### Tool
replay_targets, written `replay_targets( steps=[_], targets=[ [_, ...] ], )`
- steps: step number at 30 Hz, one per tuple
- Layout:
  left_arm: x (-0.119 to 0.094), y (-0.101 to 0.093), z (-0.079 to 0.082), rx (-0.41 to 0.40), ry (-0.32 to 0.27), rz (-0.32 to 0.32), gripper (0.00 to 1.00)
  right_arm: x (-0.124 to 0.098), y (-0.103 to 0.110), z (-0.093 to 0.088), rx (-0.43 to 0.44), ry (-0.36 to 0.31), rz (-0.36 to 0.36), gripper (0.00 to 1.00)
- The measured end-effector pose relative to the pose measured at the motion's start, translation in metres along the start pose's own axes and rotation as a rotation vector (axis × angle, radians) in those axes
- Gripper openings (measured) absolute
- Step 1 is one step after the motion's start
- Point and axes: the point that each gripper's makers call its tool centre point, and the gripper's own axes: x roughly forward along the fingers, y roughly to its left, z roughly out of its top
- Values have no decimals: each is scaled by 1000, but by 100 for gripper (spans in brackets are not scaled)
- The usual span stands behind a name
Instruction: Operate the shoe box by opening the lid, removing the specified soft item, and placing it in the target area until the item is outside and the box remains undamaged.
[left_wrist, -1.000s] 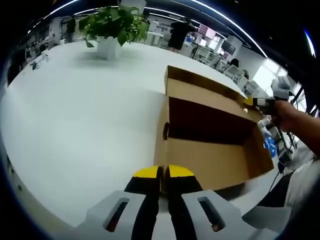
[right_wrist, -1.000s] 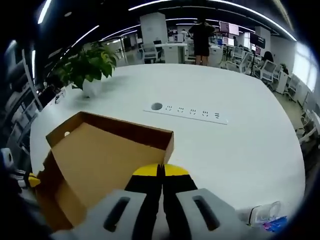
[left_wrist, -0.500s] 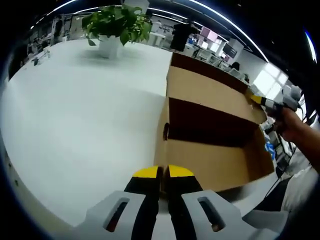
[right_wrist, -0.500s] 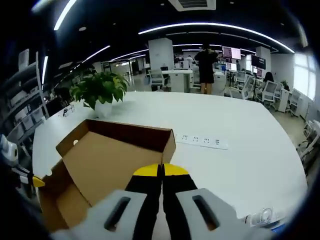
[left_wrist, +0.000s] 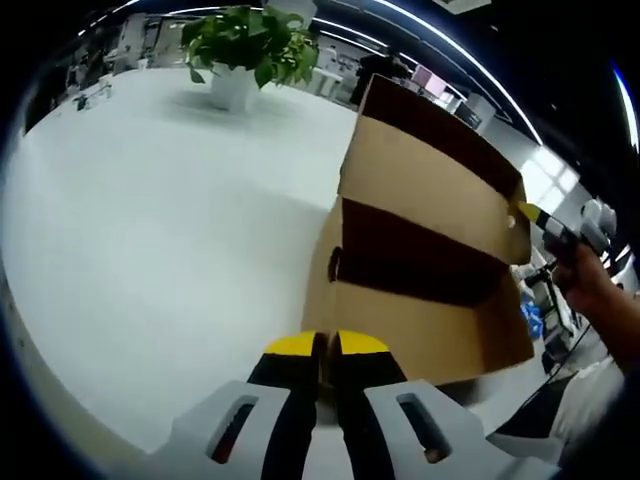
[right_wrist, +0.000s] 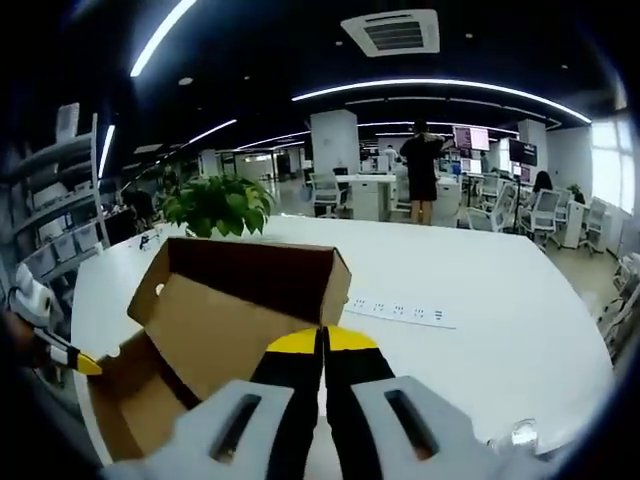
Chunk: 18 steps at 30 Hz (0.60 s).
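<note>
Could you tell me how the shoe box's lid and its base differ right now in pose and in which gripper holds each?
The lid is tilted up, its inner face showing, while the base rests flat on the white table. The right gripper is shut on the lid's front edge; the left gripper is shut on the base's near wall. The lid looks shallow-rimmed; the base is deeper, its inside dark. Both are plain brown cardboard.

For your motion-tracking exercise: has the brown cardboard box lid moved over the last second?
Yes. The brown cardboard lid has swung upward, open; its far edge now rises past the potted green plant on the white table.
</note>
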Motion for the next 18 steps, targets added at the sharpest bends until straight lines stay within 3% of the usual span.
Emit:
replay_targets(
  steps=[18],
  targets=[
    [2,4,6,8,-18,2,3,-35,22,-5,-54,22,2,0]
  ],
)
